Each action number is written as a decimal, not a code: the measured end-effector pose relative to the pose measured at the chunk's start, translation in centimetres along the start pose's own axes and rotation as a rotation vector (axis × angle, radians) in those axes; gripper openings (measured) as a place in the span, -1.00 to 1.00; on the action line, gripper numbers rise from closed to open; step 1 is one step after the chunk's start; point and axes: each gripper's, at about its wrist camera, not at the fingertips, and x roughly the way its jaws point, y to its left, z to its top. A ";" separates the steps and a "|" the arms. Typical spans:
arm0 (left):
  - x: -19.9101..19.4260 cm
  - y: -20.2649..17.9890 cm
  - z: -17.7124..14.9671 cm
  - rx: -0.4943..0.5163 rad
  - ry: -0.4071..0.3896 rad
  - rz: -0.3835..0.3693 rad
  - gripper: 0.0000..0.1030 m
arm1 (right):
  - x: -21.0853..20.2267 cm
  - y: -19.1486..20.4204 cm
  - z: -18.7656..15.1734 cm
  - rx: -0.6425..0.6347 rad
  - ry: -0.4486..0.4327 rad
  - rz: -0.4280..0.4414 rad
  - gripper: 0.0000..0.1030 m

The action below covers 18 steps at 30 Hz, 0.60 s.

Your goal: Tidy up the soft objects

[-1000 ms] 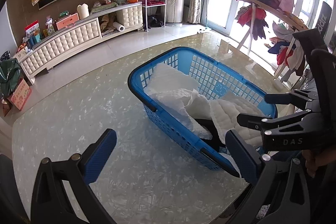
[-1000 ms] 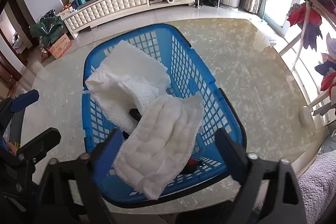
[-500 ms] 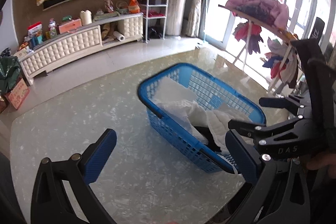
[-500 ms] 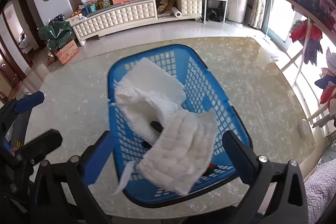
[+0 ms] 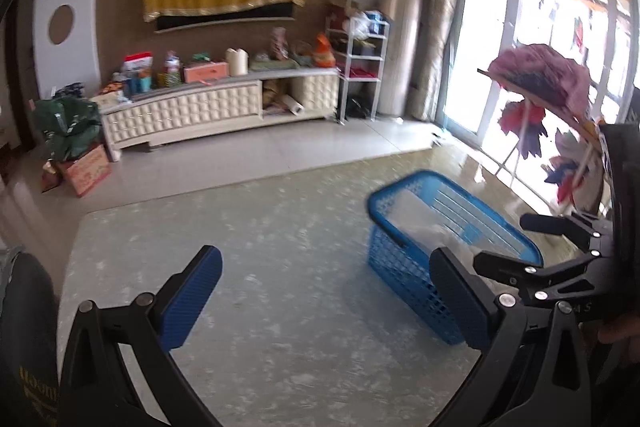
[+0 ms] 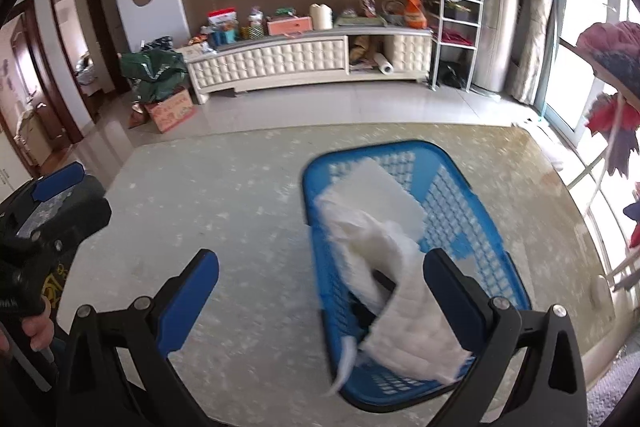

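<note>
Sitting on the desk (image 6: 240,211), the blue basket (image 6: 472,195) holds the white cloths (image 6: 384,239), one quilted piece draped over its rim at six o'clock. Right hand-held gripper (image 6: 320,291) has just been opening, released with nothing between its jaws. Left hand-held gripper (image 5: 320,291) is spread wide too, empty, basket at its three o'clock.

Both grippers, left gripper (image 5: 326,297) and right gripper (image 6: 320,297), are showing black frames, silver screws and ribbed blue pads; blurred lettering, possibly "DAS", is marking one.
</note>
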 end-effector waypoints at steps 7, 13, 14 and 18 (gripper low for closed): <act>-2.7 3.4 -1.0 -0.034 -0.059 0.077 1.00 | -0.1 2.1 1.1 -0.034 -0.079 0.064 0.99; -4.4 6.1 -2.0 -0.063 -0.084 0.136 1.00 | 0.8 4.5 1.2 -0.104 -0.098 0.116 0.99; -4.5 6.0 -2.0 -0.066 -0.086 0.139 1.00 | 1.0 4.9 1.2 -0.111 -0.099 0.123 0.99; -4.9 6.9 -2.3 -0.082 -0.094 0.156 1.00 | 1.5 5.6 1.3 -0.125 -0.099 0.138 0.99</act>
